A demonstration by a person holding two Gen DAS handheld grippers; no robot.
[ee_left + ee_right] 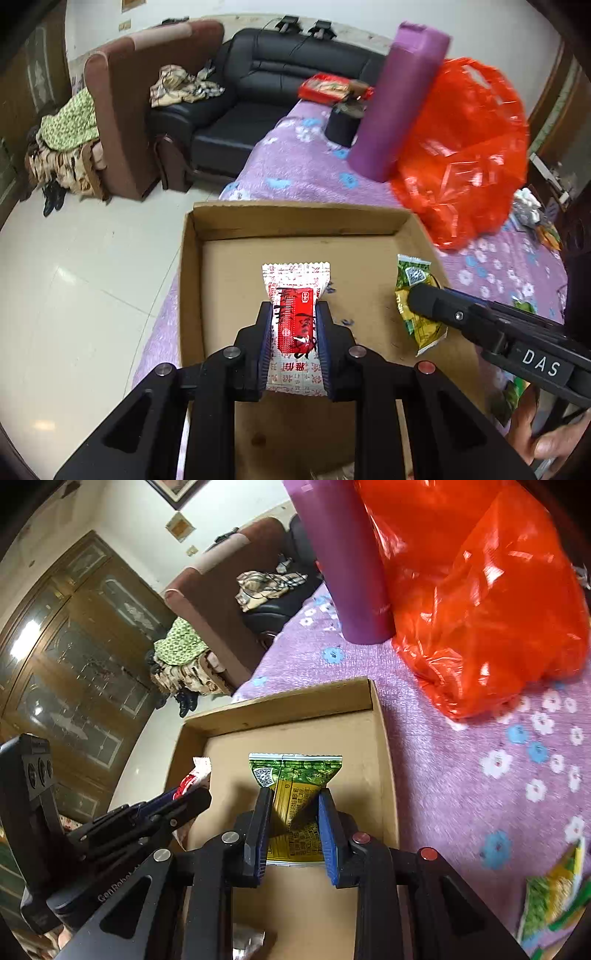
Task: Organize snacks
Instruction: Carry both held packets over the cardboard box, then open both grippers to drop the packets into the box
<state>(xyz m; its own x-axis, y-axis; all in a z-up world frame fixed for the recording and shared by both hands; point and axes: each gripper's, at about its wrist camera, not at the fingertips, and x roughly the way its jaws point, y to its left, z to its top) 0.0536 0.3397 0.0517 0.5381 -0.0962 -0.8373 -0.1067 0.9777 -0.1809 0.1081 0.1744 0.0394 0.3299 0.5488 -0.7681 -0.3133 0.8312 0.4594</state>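
Observation:
My left gripper [293, 314] is shut on a white and red snack packet [295, 325] and holds it over the open cardboard box [295, 221]. My right gripper [293, 797] is shut on a green and yellow snack packet [295, 797] over the same box [280, 701], to the right of the left one. In the left wrist view the green packet [415, 295] and the right gripper [421, 299] show at the right. In the right wrist view the white and red packet [194, 775] and the left gripper [192, 797] show at the left.
The box lies on a purple flowered cloth [295, 158]. A purple cylinder [402, 99] and a red plastic bag [465, 147] stand behind the box. More green snack packets [550, 897] lie on the cloth at the right. A black sofa [258, 92] and tiled floor [92, 277] are to the left.

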